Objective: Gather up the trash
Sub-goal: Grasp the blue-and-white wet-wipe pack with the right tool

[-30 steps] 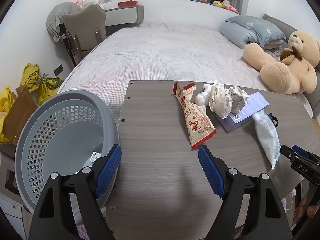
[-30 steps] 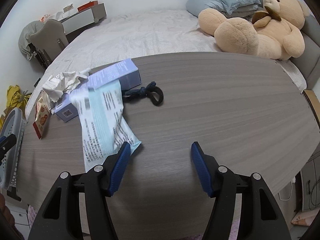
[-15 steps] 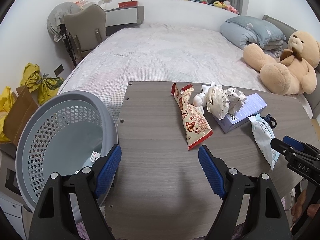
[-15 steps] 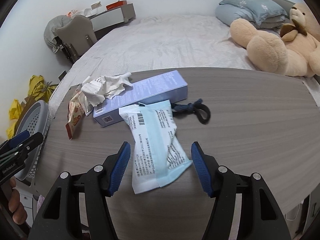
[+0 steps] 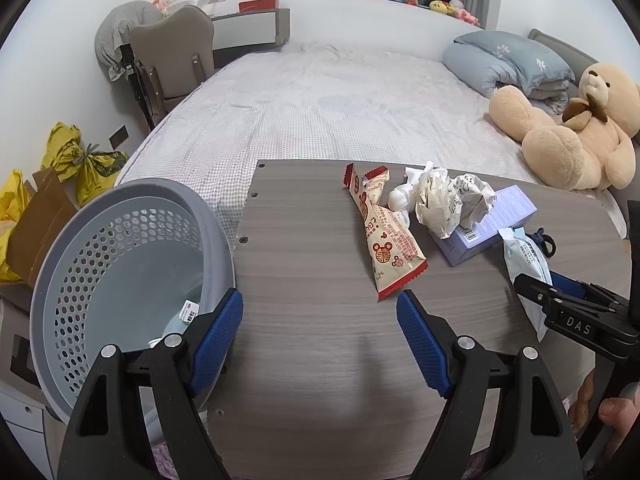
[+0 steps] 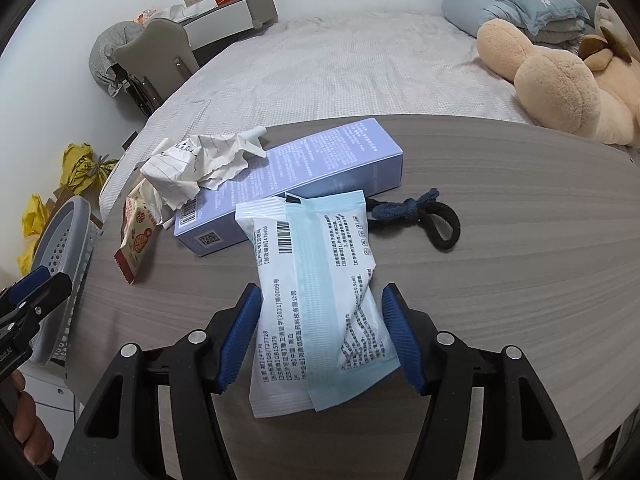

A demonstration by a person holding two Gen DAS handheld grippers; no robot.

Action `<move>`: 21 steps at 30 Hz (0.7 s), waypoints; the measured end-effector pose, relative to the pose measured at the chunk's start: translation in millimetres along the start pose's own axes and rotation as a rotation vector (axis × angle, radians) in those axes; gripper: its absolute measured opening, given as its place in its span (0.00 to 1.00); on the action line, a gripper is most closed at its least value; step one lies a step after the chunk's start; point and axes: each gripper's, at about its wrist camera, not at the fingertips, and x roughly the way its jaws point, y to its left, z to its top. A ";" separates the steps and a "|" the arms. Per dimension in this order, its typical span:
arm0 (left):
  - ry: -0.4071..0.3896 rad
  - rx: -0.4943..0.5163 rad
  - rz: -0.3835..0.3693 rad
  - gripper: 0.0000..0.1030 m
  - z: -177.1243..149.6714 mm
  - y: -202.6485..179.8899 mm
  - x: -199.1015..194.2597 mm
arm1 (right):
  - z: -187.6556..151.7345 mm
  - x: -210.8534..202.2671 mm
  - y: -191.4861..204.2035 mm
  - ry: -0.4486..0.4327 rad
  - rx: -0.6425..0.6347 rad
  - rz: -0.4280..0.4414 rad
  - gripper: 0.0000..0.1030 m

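Two blue pads of the right gripper (image 6: 322, 336) now straddle the pale blue packet (image 6: 316, 300) lying flat on the table (image 6: 500, 280), one pad on each long edge, jaws partly open and, as far as I can tell, not yet pressing it. The packet's long axis runs straight away from the fingers, toward the lilac box (image 6: 296, 184) behind it, so the jaws would close across its narrow width. The left gripper (image 5: 320, 340) hangs wide open and empty over bare tabletop, with the grey basket (image 5: 132, 208) just off the table's left edge beside it. The snack wrapper (image 5: 386, 236) and crumpled paper (image 5: 448, 204) lie further in. The right hand is clearly nearer the packet; the basket is well to its left
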 end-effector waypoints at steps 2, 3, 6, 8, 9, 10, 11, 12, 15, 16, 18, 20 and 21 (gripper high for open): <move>0.003 0.000 0.000 0.75 -0.4 -0.3 1.5 | 0.4 1.2 1.1 -0.003 -0.006 -0.002 0.55; 0.005 -0.001 -0.001 0.75 -0.7 -0.3 1.9 | -0.6 0.8 1.3 -0.004 -0.007 -0.002 0.53; 0.008 -0.001 0.001 0.75 -1.5 -0.7 3.6 | -0.5 -0.3 1.8 -0.010 -0.006 0.008 0.49; 0.012 -0.001 0.005 0.75 -2.5 -1.2 4.9 | -1.8 -3.3 3.1 -0.019 -0.008 0.012 0.49; 0.013 -0.001 0.007 0.75 -2.9 -1.6 5.4 | -2.8 -5.6 3.6 -0.024 -0.006 0.017 0.49; 0.015 -0.001 0.010 0.75 -3.0 -1.9 6.4 | -3.7 -8.1 3.9 -0.029 -0.002 0.023 0.49; 0.018 0.000 0.013 0.75 -3.0 -2.3 7.7 | -4.8 -11.0 3.7 -0.035 0.003 0.029 0.49; 0.020 0.000 0.014 0.75 -3.0 -3.0 8.8 | -5.6 -13.2 3.2 -0.039 0.006 0.034 0.49; 0.024 -0.002 0.016 0.75 -1.4 -4.8 11.9 | -9.8 -22.7 2.7 -0.054 0.016 0.047 0.49; 0.025 -0.003 0.017 0.75 -0.3 -6.0 13.5 | -11.2 -26.2 2.0 -0.060 0.017 0.051 0.49; 0.026 -0.009 0.015 0.75 3.4 -8.4 16.4 | -12.5 -31.8 0.7 -0.070 0.019 0.053 0.49; 0.026 -0.016 0.004 0.75 9.2 -10.5 19.1 | -14.1 -37.5 -1.4 -0.081 0.020 0.054 0.49; 0.023 -0.018 0.001 0.75 13.5 -12.3 20.8 | -14.3 -39.2 -2.2 -0.084 0.021 0.054 0.49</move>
